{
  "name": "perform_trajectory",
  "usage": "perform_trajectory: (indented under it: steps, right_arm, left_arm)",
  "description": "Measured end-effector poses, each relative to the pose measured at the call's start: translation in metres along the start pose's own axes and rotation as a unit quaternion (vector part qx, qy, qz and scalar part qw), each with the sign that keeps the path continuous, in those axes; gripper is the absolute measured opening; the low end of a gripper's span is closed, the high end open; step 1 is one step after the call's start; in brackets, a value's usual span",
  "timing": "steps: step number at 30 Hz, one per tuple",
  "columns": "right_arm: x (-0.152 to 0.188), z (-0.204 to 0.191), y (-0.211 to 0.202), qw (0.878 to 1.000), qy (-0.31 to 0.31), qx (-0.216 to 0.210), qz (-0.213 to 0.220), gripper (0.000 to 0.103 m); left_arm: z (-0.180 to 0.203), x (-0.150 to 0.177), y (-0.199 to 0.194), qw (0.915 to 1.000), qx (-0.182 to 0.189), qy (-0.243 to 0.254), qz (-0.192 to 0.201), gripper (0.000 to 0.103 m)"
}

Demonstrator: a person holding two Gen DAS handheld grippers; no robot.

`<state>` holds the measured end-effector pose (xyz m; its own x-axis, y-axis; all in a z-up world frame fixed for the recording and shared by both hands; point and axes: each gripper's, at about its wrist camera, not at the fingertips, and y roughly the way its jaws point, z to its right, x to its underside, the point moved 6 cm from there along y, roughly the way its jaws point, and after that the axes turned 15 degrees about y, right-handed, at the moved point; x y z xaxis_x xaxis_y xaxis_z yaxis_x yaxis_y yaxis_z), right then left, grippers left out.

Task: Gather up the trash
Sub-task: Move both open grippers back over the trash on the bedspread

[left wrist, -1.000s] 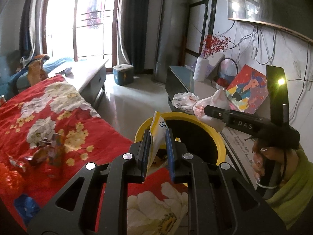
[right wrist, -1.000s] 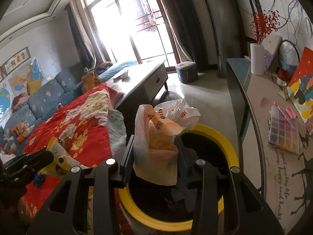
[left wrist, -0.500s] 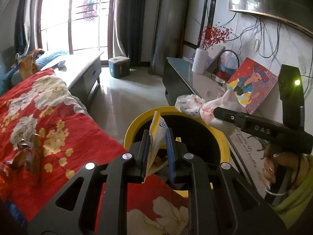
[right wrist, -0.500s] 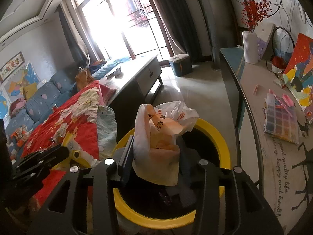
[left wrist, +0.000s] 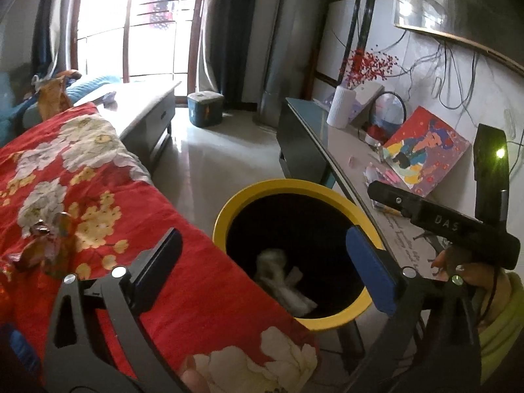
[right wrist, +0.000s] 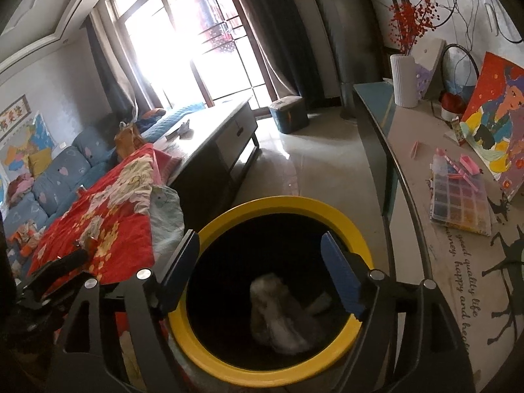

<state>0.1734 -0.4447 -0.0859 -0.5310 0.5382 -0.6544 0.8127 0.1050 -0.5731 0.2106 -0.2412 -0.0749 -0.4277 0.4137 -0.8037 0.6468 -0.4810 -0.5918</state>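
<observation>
Both grippers (left wrist: 262, 258) (right wrist: 260, 262) have just sprung wide and empty over the bin (right wrist: 327, 206) at lower centre; more trash (left wrist: 42, 242) needs fetching next.

Red floral blanket (left wrist: 98, 203) left; white vase (right wrist: 404, 80), painting (right wrist: 494, 121), bead box (right wrist: 458, 196) on side table (right wrist: 422, 262)

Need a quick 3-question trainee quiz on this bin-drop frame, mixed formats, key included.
1. True or false: the left gripper holds a wrapper.
2. Where is the pale crumpled trash? A) on the red floral blanket B) inside the yellow-rimmed bin C) on the side table
3. Fill in: nothing sits between the fingers of the right gripper; they are ____.

Key: 1 false, its fingers have just been opening and nothing is between them; 2 B; 3 open.
</observation>
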Motion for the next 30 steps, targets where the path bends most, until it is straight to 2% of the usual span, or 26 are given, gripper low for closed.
perform_trajectory:
  steps: [17, 30]
  right_arm:
    - [0.009, -0.048, -0.011, 0.999, -0.045, -0.017, 0.017, 0.08]
    - [0.027, -0.096, -0.015, 0.995, -0.09, -0.045, 0.006, 0.081]
  left_arm:
    - [-0.03, 0.002, -0.045, 0.9979, -0.041, -0.034, 0.036, 0.092]
    - [-0.067, 0.012, -0.081, 0.9923, -0.086, -0.067, 0.058, 0.092]
